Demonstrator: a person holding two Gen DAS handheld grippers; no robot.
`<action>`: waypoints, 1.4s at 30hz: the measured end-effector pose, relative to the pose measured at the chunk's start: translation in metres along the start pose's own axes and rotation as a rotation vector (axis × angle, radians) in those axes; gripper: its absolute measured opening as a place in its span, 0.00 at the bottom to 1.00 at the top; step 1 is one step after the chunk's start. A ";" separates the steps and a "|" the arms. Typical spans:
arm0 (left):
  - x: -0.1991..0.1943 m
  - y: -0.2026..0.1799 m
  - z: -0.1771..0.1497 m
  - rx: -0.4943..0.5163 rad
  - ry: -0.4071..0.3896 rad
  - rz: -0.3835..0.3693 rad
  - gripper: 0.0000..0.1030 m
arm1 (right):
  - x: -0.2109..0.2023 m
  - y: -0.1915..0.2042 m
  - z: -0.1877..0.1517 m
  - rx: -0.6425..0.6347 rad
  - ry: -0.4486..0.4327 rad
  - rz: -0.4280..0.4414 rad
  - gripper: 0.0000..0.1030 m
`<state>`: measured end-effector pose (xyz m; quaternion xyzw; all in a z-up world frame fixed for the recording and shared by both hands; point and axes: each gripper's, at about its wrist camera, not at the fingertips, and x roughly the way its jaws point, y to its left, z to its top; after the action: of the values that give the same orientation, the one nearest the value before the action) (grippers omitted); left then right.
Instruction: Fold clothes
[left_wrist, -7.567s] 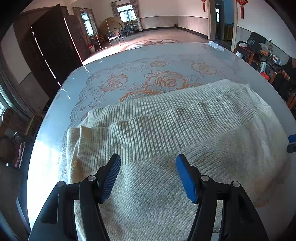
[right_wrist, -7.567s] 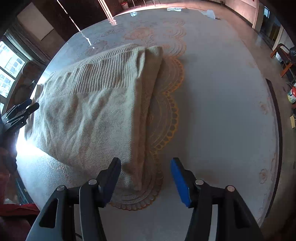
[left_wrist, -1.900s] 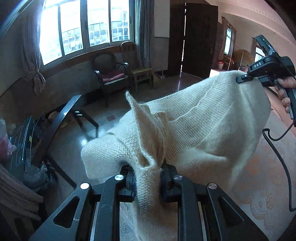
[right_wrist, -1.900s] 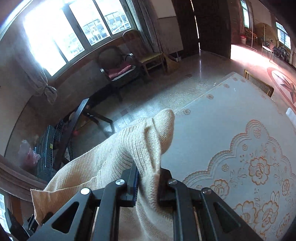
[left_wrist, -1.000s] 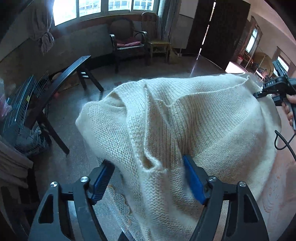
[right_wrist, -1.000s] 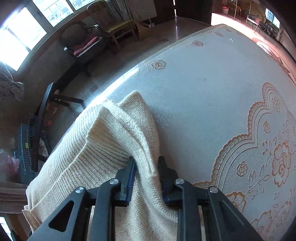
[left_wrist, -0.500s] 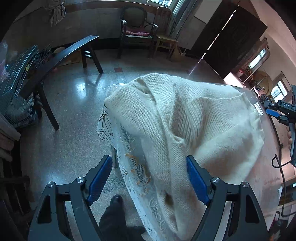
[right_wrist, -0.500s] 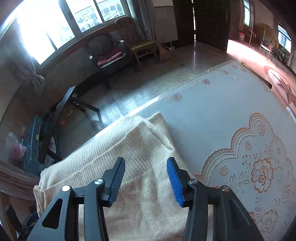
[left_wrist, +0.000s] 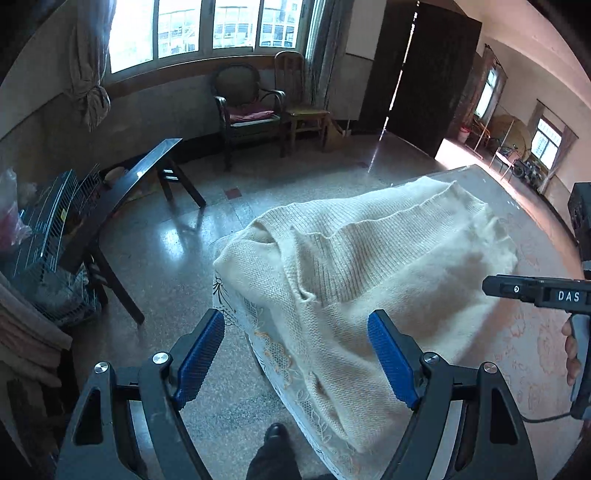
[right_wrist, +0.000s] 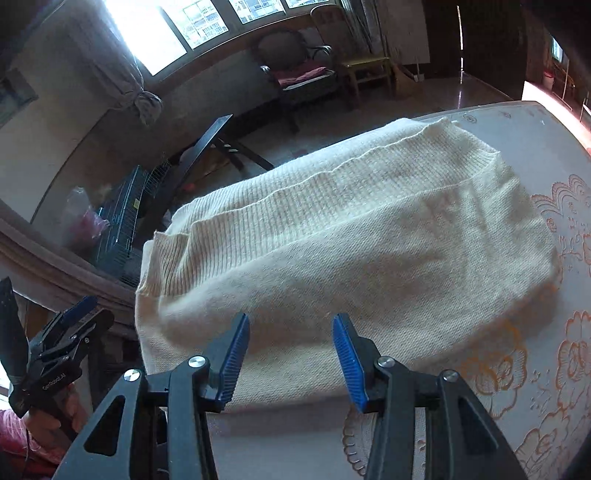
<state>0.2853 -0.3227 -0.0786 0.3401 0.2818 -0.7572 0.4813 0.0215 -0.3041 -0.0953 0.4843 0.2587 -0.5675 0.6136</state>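
Here we hold both the left gripper (left_wrist: 295, 354) and the right gripper (right_wrist: 290, 356) spread and empty above the sweater (right_wrist: 351, 236), which lies folded at the counter (right_wrist: 517, 125) edge, likely backing off to judge the fold.

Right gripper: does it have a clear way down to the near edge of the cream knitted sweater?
Probably yes. The right gripper is open above the cream knitted sweater, nothing lies between, and the left gripper sits off to the side.

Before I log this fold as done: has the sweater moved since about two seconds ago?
Yes. The cream sweater, then held up off the table, now lies folded on it, one end overhanging the edge.
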 end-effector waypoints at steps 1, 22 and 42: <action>-0.002 -0.007 0.002 0.018 0.007 0.014 0.79 | -0.002 0.006 -0.006 -0.009 0.000 -0.018 0.46; -0.031 -0.047 -0.003 0.012 -0.002 0.099 0.79 | -0.036 0.067 -0.049 -0.071 -0.154 -0.219 0.51; -0.041 -0.049 -0.021 0.003 -0.002 0.110 0.79 | -0.035 0.077 -0.064 -0.143 -0.155 -0.231 0.63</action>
<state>0.2582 -0.2663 -0.0545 0.3550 0.2610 -0.7305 0.5218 0.1017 -0.2405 -0.0666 0.3611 0.3041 -0.6501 0.5954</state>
